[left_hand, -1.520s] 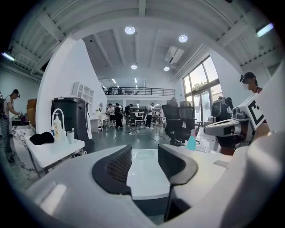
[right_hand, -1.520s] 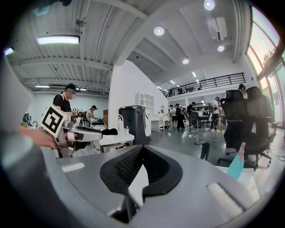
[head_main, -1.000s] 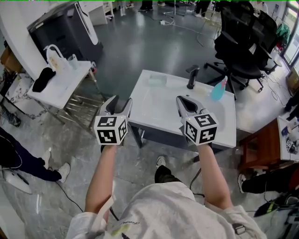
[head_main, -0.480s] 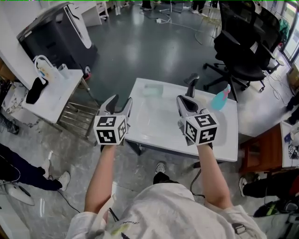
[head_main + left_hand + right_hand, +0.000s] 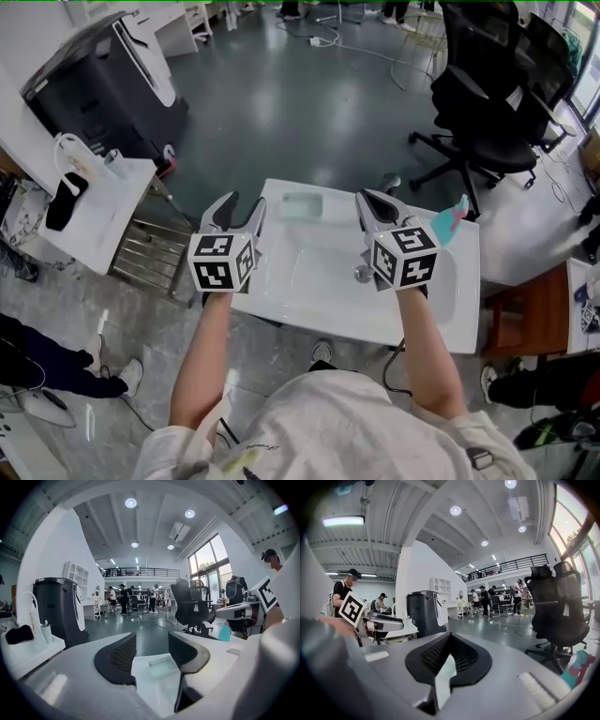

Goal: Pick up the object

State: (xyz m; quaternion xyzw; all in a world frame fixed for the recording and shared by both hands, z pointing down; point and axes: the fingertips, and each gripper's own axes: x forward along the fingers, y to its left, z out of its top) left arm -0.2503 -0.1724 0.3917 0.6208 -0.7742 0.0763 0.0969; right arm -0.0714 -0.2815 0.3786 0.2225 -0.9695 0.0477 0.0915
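Observation:
A white table (image 5: pixel 309 291) stands below both grippers. On it lie a clear shallow box (image 5: pixel 302 204), a teal spray bottle (image 5: pixel 450 217), a dark upright object (image 5: pixel 390 182) partly hidden by the right gripper, and a small round metal piece (image 5: pixel 361 274). My left gripper (image 5: pixel 242 204) hovers over the table's left edge, open and empty; between its jaws the left gripper view shows the clear box (image 5: pixel 163 665). My right gripper (image 5: pixel 372 199) hangs above the table's far middle, shut with nothing in it (image 5: pixel 449 641). The spray bottle (image 5: pixel 576 667) sits low right in the right gripper view.
A black office chair (image 5: pixel 487 103) stands beyond the table's far right. At left are a second white table (image 5: pixel 89 220) with a bag and a black cloth, a metal rack (image 5: pixel 145 253), and a large dark machine (image 5: pixel 103 84). A wooden surface (image 5: pixel 530 309) lies right.
The table has slid closer and lower in the head view as the person stepped toward it. Both grippers keep their places in the view, now over the tabletop.

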